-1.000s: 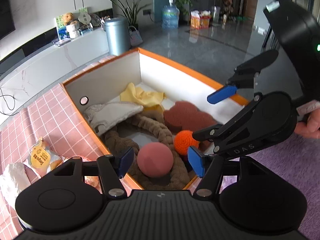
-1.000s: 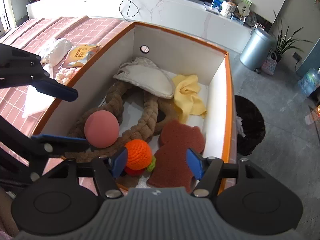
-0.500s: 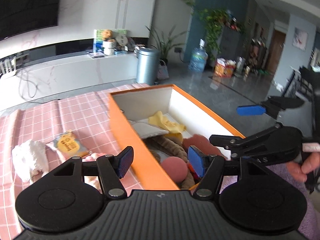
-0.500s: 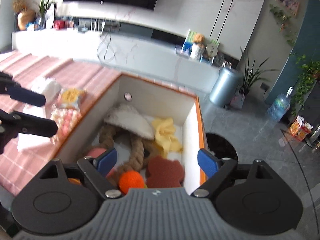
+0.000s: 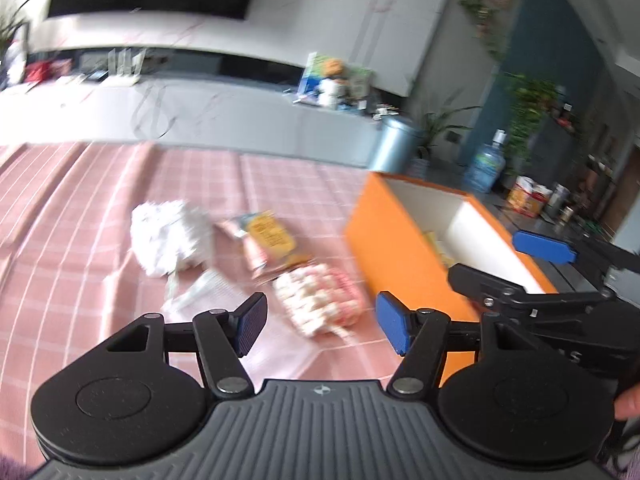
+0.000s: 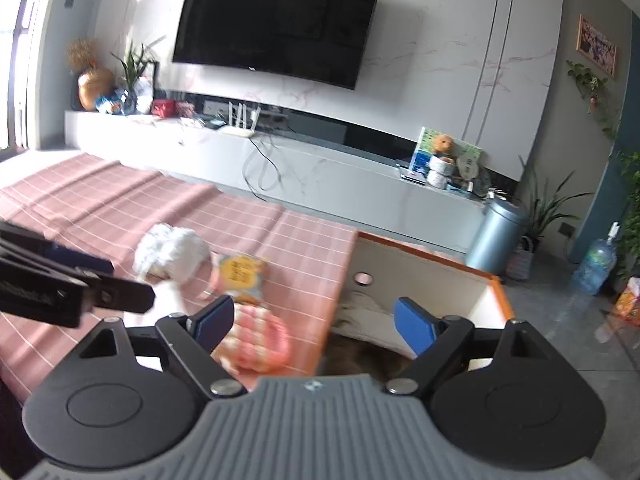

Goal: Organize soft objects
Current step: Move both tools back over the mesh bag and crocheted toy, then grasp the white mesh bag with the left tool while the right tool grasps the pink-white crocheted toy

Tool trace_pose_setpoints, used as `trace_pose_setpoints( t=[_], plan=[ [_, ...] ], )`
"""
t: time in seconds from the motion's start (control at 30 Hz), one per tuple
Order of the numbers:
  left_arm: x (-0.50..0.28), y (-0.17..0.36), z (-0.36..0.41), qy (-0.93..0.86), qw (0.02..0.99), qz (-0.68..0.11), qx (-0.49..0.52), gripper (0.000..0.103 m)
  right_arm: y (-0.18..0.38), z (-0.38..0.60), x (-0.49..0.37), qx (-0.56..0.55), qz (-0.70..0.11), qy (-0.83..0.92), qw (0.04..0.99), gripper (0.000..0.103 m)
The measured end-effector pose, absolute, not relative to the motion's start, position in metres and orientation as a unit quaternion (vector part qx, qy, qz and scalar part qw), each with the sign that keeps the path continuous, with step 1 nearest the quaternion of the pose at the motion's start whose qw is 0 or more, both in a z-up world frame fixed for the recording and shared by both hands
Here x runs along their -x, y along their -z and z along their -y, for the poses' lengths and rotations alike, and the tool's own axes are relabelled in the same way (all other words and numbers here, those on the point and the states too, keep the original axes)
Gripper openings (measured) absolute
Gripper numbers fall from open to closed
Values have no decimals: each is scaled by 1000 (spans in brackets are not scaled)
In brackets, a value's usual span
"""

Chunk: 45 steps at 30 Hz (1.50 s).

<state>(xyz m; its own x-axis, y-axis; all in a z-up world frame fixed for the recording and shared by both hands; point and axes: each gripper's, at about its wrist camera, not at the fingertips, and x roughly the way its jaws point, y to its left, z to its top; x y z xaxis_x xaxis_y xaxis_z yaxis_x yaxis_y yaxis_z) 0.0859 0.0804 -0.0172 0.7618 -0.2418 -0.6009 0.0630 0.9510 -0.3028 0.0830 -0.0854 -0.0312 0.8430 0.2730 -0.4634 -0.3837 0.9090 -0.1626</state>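
An orange box [image 5: 396, 240] with white inner walls stands on the pink checked cloth; it also shows in the right wrist view [image 6: 496, 280], with a pale cloth item [image 6: 360, 316] and brown rope inside. Left of it lie a pink-and-white bag [image 5: 320, 304], a yellow snack packet [image 5: 272, 236] and a white crumpled cloth [image 5: 168, 236]. My left gripper [image 5: 320, 326] is open and empty, just in front of the pink-and-white bag. My right gripper [image 6: 316, 322] is open and empty, above the box's near left wall; it also shows in the left wrist view [image 5: 544, 248].
The pink checked cloth [image 6: 100, 200] covers the table. A white TV bench [image 6: 280, 164] and a TV [image 6: 276, 24] stand behind. A grey bin [image 6: 496, 236] and a water bottle [image 6: 596, 264] stand on the floor to the right.
Both grippers have pulled back and tilted up, away from the box's inside. The left view has swung left towards the items on the cloth. Both stay open and empty.
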Motion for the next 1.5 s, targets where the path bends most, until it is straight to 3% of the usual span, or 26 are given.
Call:
trace_pose_setpoints(
  t=[0.17,0.6,0.67,0.97,1.13,1.17,1.37,1.5],
  plan=[
    [-82,43,-112,37,913,-371,167,74,63,38,-86,151,-252,-213,932,65],
    [-93,97,-136,-7,879,-425,213,80,134,-3,-133,218,-326,-198,898,40],
    [-96,101,-134,-8,879,-429,210,81,140,-4,-139,217,-336,-194,896,30],
    [-120,104,-126,5,876,-420,236,83,139,-2,-147,209,-314,-189,906,28],
    [-134,105,-120,-3,877,-421,231,84,137,-9,-161,247,-286,-170,910,59],
    [-136,106,-120,-4,878,-420,231,84,139,-10,-166,240,-299,-174,907,59],
    [-146,108,-120,-10,880,-413,236,86,157,-7,-184,188,-348,-174,902,61],
    [-150,109,-116,-10,885,-409,222,87,158,-12,-176,197,-338,-190,900,46]
  ],
)
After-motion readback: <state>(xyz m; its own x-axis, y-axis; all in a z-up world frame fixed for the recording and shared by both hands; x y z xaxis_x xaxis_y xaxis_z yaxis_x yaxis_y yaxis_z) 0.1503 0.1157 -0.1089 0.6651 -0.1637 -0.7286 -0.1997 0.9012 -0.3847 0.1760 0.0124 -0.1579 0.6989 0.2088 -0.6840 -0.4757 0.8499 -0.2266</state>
